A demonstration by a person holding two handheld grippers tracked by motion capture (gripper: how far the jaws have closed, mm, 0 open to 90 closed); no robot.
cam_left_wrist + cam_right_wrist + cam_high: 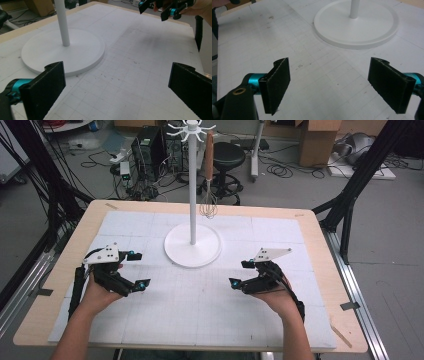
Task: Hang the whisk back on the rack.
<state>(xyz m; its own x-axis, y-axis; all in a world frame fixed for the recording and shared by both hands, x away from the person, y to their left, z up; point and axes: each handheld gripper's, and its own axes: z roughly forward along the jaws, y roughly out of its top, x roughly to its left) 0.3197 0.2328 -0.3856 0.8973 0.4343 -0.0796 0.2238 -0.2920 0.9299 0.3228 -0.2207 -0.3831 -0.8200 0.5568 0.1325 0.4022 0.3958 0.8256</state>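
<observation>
Evidently nothing is in hand: the whisk [208,195] hangs from a hook of the white stand [192,251] at the far middle of the bench [310,227], well apart from both tongs. The left tongs [138,270] and right tongs [239,273] hover low, jaws wide apart and empty, angled inward toward the stand, seemingly poised to reach.
</observation>
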